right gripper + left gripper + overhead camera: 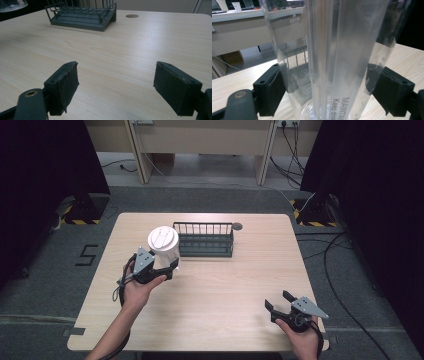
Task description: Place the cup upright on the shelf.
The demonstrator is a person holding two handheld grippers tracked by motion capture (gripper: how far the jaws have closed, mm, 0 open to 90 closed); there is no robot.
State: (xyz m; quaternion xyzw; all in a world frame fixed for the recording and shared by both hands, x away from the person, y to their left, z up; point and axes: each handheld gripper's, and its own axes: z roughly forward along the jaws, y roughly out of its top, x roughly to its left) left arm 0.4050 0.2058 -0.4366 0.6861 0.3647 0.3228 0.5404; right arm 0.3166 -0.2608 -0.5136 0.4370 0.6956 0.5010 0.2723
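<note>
My left fingers [270,93] stand on the two sides of the clear plastic jug [332,57], and in the left gripper view both pads look pressed against its wall, so I judge that the left gripper [167,268] is clenched on it low on the body. From the high view the jug, with its white lid [163,238] on top, is upright near the left end of the dark wire rack [204,240], close to it; I cannot tell if its base is on the table [220,290] or a little above it. My right gripper [280,302] is well apart, near the front right corner of the table, and its fingers [62,86] are spread wide with nothing between them, only bare wood. So I think the step in hand is the carrying of the jug, probably toward the rack. The next move calls for a firm and steady squeeze, because the wall is smooth and may slip, and for keeping the jug upright while I bring it over the rack's rail. The right gripper can wait, or come to steady the rack.
</note>
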